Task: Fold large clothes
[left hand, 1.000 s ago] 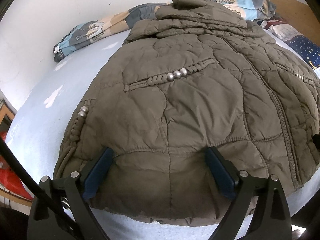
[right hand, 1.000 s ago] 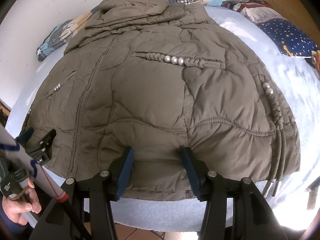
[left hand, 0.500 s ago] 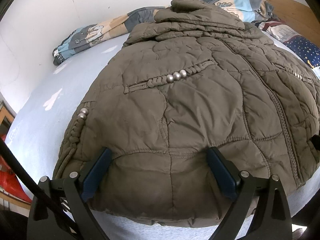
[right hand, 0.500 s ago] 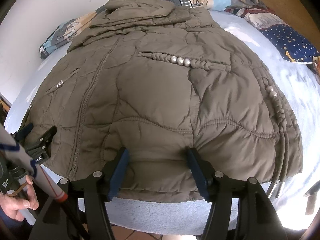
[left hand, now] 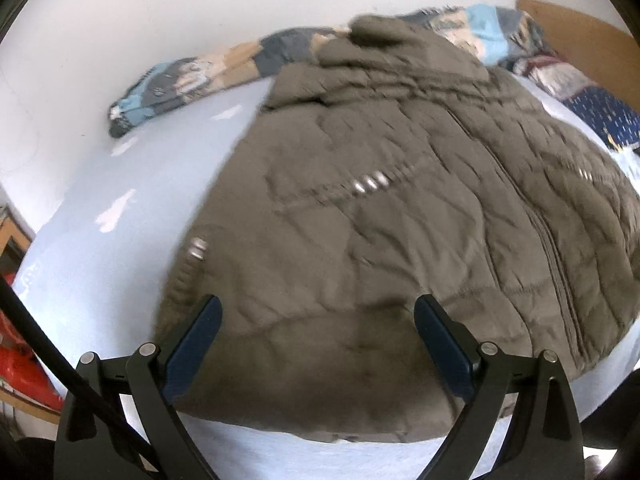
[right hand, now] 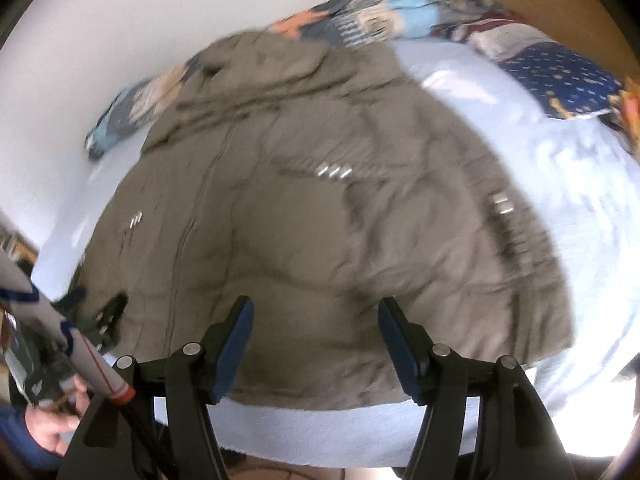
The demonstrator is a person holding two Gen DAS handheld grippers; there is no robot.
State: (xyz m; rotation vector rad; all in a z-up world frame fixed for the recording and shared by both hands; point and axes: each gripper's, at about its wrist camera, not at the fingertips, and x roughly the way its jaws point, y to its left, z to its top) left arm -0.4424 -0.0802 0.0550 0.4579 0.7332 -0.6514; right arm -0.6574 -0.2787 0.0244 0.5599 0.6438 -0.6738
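A large olive-brown quilted jacket [left hand: 400, 220] lies spread flat on a pale blue bed, hem towards me, collar at the far end; it also shows in the right wrist view [right hand: 320, 220]. My left gripper [left hand: 318, 316] is open, its blue pads wide apart over the hem on the jacket's left side. My right gripper [right hand: 316, 316] is open over the hem on the right side. Neither holds anything. The left gripper also shows at the left of the right wrist view [right hand: 100, 312]. Both views are blurred by motion.
The pale blue bed [left hand: 100, 240] runs to a white wall. A patterned blanket [left hand: 192, 80] lies along the far edge, also in the right wrist view [right hand: 400, 4]. A navy starred pillow [right hand: 560, 76] sits far right. The bed's front edge [right hand: 320, 432] is just below my grippers.
Both grippers have pulled back and risen from the jacket hem, so the jacket looks smaller and more bed shows. Both stay open. The jacket has not moved.
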